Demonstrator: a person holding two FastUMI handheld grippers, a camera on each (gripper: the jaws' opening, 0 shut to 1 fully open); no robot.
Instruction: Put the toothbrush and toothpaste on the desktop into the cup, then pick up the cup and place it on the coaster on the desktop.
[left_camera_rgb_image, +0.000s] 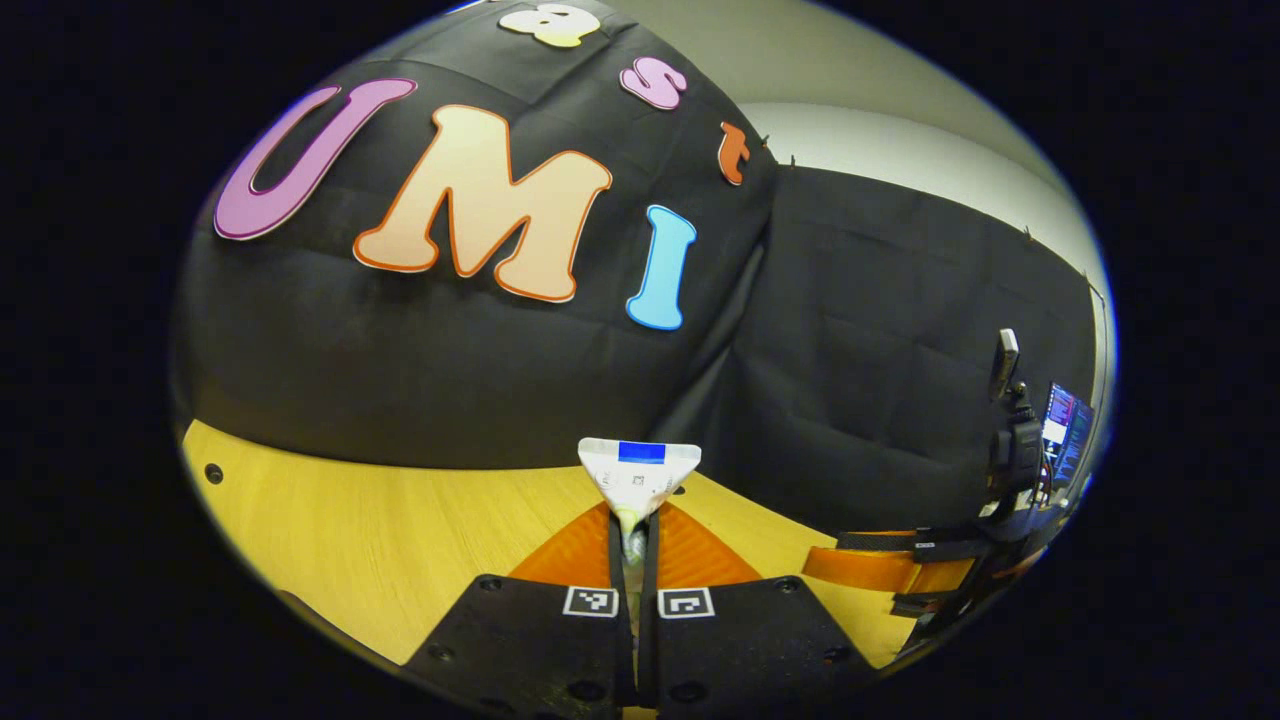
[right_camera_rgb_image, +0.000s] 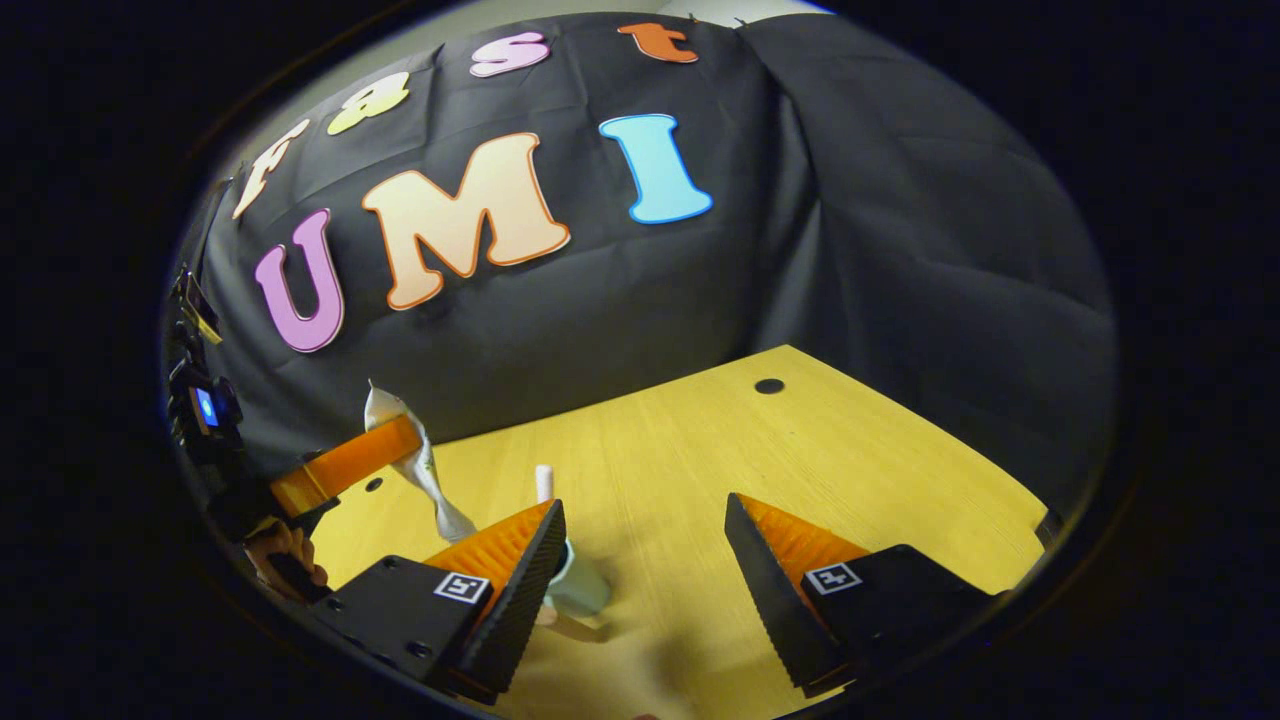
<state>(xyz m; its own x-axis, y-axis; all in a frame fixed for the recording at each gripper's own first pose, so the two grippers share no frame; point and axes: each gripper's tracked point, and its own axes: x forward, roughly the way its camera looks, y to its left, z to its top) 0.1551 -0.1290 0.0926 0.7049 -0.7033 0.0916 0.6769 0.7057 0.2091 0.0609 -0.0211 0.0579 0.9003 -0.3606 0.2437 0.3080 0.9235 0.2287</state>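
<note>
Between the pressed-together jaws of the left gripper (left_camera_rgb_image: 634, 545), in the left gripper view, the toothpaste (left_camera_rgb_image: 640, 478) is pinched by its narrow part, its flat crimped end with a blue patch standing up ahead of the fingers, above the yellow wooden surface (left_camera_rgb_image: 380, 530). To the right in that view a monitor (left_camera_rgb_image: 1066, 435) and a stand sit at the booth's edge. The right gripper view gives the side of this: the left gripper reaches in from the left, held by a hand (right_camera_rgb_image: 285, 560) low at the edge, with the toothpaste hanging tilted from its fingers, lower end down toward the cup (right_camera_rgb_image: 580, 590). The cup stands on the surface just behind one finger of the right gripper (right_camera_rgb_image: 640, 560), partly hidden by it, and a white toothbrush (right_camera_rgb_image: 544, 483) handle rises from it. The right gripper's jaws are spread wide, holding nothing, low over the surface.
</note>
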